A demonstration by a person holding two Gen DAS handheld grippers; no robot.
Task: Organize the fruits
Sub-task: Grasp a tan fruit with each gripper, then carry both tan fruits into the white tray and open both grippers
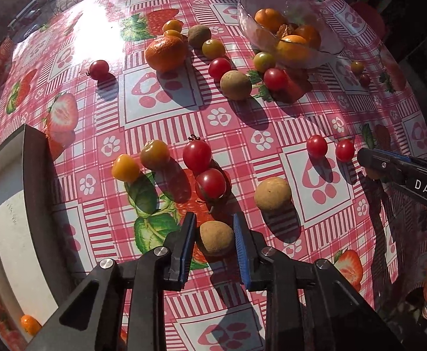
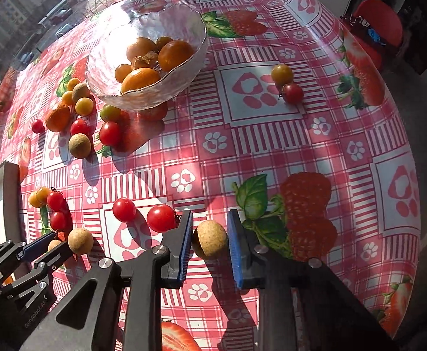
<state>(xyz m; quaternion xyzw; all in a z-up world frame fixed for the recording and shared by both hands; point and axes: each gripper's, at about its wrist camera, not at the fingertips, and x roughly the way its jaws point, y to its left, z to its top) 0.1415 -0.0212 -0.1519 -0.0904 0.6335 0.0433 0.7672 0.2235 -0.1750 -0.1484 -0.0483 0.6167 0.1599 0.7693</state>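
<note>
Two claws, each closed on one tan fruit: left gripper (image 1: 214, 228) pinches the left longan (image 1: 215, 238); right gripper (image 2: 209, 228) pinches the right longan (image 2: 209, 239), 6 o'clock from the glass bowl (image 2: 195, 55). Risk: rough round shells may squirt from the ribbed blue pads on lifting, rolling across the glossy oilcloth (image 2: 272, 146) into smooth red cherry tomatoes (image 2: 162, 218).

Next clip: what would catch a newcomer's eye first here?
Each gripper is closed on a round tan fruit: the left gripper on one tan fruit, the right gripper on another. Beyond lie scattered red tomatoes and a glass bowl of orange fruit on the tablecloth.
</note>
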